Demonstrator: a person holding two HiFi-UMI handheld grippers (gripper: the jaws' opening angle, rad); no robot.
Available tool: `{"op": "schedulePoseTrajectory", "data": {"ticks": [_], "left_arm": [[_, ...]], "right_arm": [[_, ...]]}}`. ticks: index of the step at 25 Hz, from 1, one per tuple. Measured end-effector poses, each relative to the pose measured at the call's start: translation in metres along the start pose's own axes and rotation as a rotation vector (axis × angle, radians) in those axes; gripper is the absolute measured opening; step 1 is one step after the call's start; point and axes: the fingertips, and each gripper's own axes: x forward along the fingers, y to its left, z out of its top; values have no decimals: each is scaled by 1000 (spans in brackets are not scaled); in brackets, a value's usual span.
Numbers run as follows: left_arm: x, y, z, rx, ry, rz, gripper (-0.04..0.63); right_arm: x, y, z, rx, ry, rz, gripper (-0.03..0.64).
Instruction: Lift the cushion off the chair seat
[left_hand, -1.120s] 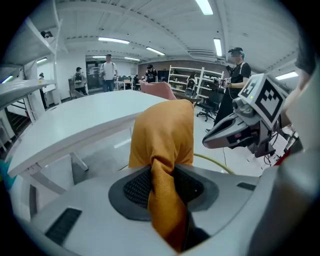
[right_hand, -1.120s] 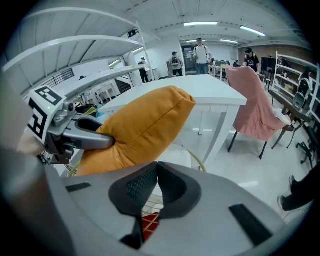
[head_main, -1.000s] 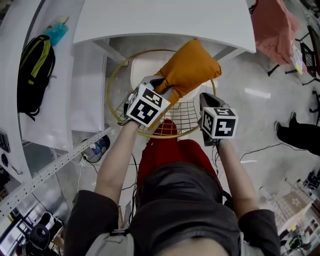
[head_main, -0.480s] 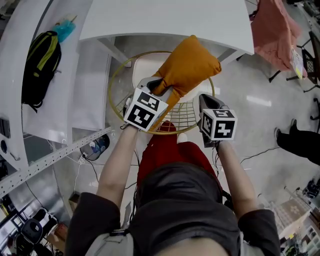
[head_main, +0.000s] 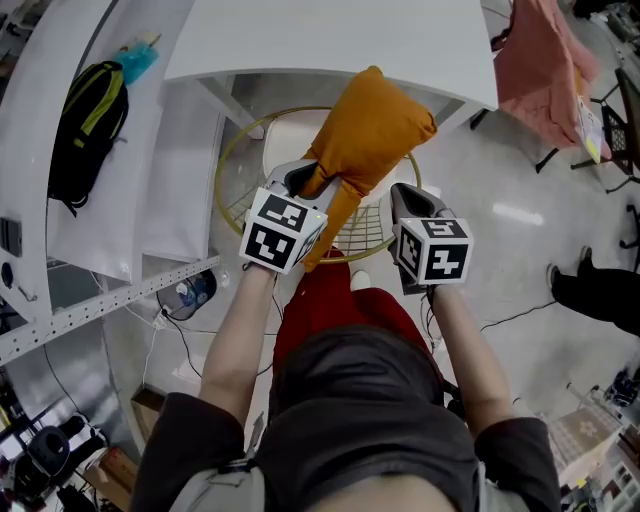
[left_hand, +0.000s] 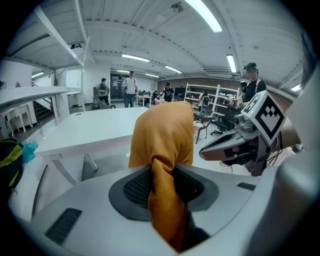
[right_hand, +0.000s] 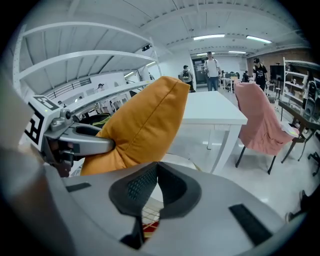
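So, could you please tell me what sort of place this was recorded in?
Probably a large open workshop or lab-style office: strip lights on a bare ceiling, white work tables, metal shelving racks, and several people standing about in the background.

- No legible words, brand names or numbers anywhere.
- Only black-and-white square patterns, without letters or digits, on the marker cube of the left gripper and the marker cube of the right gripper.
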Motion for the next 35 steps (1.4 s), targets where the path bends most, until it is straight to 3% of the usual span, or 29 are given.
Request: {"op": "schedulePoseTrajectory", "data": {"ticks": [12,35], "left_arm": [[-41,-23,15,-104,-129,99,137],[-123,-77,30,-165,-341,250,138]], "right_arm": [[-35,15,7,-38,-70,65,18],[-119,55,21,-101,-271,165,18]]}}
